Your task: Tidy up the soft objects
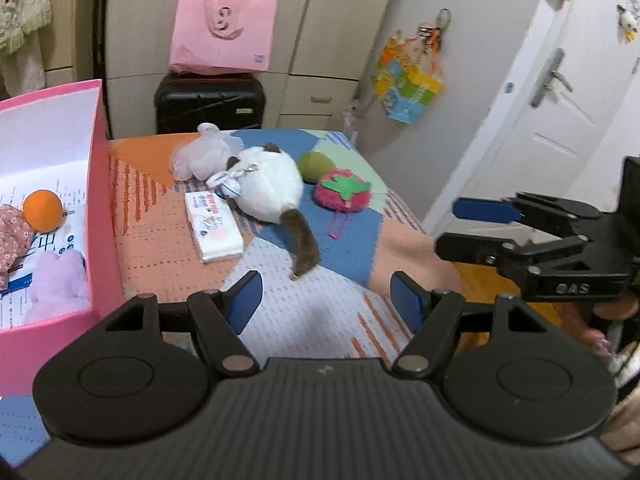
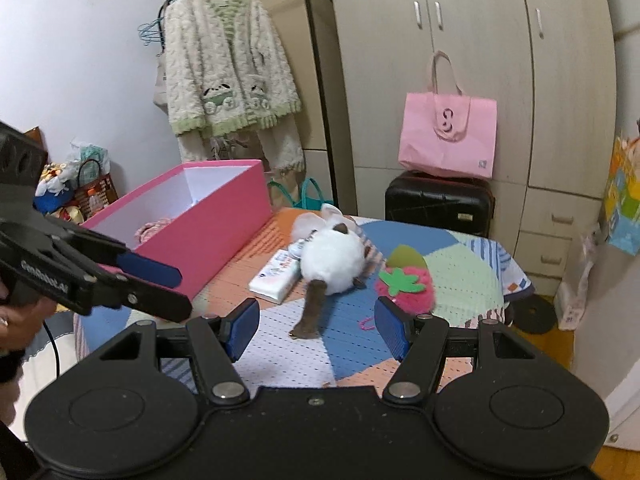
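Note:
A white plush cat with a brown tail (image 1: 272, 188) (image 2: 332, 260) lies mid-table. A pink strawberry plush (image 1: 342, 194) (image 2: 406, 286) and a green plush (image 1: 316, 166) lie to its right. A pale fluffy toy (image 1: 200, 156) lies behind it and a tissue pack (image 1: 214, 224) (image 2: 276, 274) to its left. The pink box (image 1: 102, 216) (image 2: 216, 216) on the left holds an orange ball (image 1: 42, 208), a lilac plush (image 1: 60, 280) and floral cloth. My left gripper (image 1: 326, 300) is open and empty above the near table. My right gripper (image 2: 316, 326) is open and empty, hovering before the cat's tail.
The table has a patchwork cloth (image 1: 280, 312). A black suitcase (image 1: 210, 102) with a pink tote bag (image 1: 224, 32) stands behind it by the wardrobe. A door (image 1: 560, 92) is at the right. A fluffy cardigan (image 2: 228, 64) hangs at the left.

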{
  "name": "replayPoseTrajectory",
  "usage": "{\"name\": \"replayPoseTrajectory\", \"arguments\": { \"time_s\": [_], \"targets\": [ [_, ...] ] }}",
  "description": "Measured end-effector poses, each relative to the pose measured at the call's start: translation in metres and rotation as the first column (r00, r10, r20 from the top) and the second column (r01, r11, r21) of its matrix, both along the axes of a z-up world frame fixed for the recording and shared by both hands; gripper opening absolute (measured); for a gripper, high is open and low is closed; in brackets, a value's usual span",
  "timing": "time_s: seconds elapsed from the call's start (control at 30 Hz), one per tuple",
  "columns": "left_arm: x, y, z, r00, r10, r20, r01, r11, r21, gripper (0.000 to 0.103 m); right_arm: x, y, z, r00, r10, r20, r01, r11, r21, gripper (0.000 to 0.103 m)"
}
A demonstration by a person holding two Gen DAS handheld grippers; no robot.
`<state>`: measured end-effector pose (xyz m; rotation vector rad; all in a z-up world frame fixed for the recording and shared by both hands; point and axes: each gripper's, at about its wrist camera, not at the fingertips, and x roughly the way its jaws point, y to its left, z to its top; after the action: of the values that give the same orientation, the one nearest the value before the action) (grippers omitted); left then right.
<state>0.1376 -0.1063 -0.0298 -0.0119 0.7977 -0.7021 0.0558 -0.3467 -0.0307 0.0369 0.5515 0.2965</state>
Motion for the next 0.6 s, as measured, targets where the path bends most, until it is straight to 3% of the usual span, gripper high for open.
{"name": "replayPoseTrajectory", "arguments": {
  "time_s": [0.2, 0.33, 0.6],
  "targets": [
    [0.025, -0.014, -0.022, 0.995, 0.092, 0.034, -0.093, 0.994, 0.052, 0.07, 0.021, -0.014, -0.019, 1.0, -0.022, 0.002, 0.022, 1.0, -0.006, 0.074],
    [0.04, -0.018, -0.034, 0.981, 0.168, 0.099, -0.178, 0.979, 0.101, 0.07, 0.041, -0.02, -0.032, 0.999, -0.039, 0.0, 0.039, 0.999, -0.032, 0.074],
    [0.063, -0.03, -0.047, 0.964, 0.214, 0.16, -0.235, 0.964, 0.124, 0.07, 0.08, -0.026, -0.055, 0.998, -0.066, 0.004, 0.066, 0.994, -0.085, 0.074]
  ]
}}
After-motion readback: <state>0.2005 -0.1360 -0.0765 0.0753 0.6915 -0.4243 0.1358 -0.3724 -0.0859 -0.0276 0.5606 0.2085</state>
